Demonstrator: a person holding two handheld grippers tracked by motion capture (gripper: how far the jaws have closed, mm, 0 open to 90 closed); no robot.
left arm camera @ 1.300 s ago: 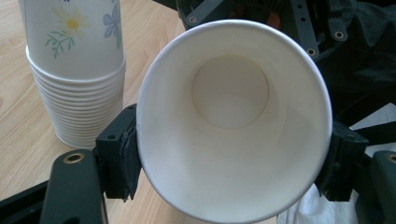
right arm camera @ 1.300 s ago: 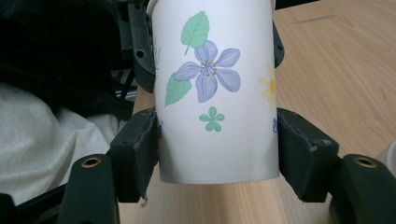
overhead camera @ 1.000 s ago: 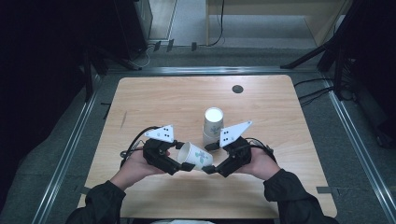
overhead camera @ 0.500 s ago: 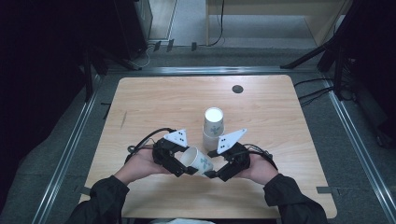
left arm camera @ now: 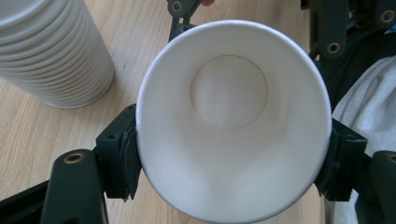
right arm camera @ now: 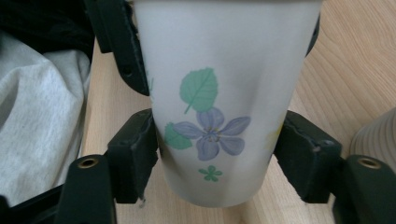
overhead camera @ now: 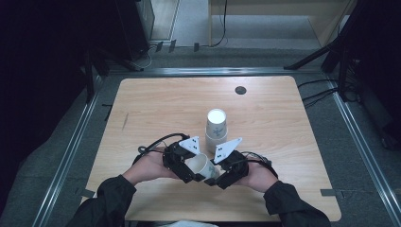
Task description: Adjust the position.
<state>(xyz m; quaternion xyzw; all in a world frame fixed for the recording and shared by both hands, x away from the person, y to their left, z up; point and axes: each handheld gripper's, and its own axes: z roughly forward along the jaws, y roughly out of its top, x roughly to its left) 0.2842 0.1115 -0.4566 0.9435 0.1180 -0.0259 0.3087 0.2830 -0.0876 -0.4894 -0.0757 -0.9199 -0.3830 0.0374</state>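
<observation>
Two grippers meet over the near middle of the wooden table (overhead camera: 156,109), both on one paper cup (overhead camera: 204,166) that lies tipped between them. The left gripper (overhead camera: 187,166) pinches the cup near its open rim, one pad (left arm camera: 125,158) pressed to each side of the wall; in the left gripper view the mouth faces the camera and hides most of what lies beyond, with the lower rim cut off by the frame edge. The right gripper (overhead camera: 218,176) has just been closing its jaws, and in the right gripper view its pads (right arm camera: 140,154) now press the cup low on its flower-printed wall, near the base; the cup's top is cut off there. From the high view the fingertips of both grippers are hard to make out, dark against dark bodies and partly covered by the grey plates on top. Just beyond the grippers stands a stack of paper cups (overhead camera: 216,128), upside down, apart from the held cup; its ribbed side (left arm camera: 51,51) is cut off at the left gripper view's corner. Hands and dark sleeves enter from the bottom edge. Farther back sits a small dark disc (overhead camera: 240,90) in the tabletop, too small to identify.
</observation>
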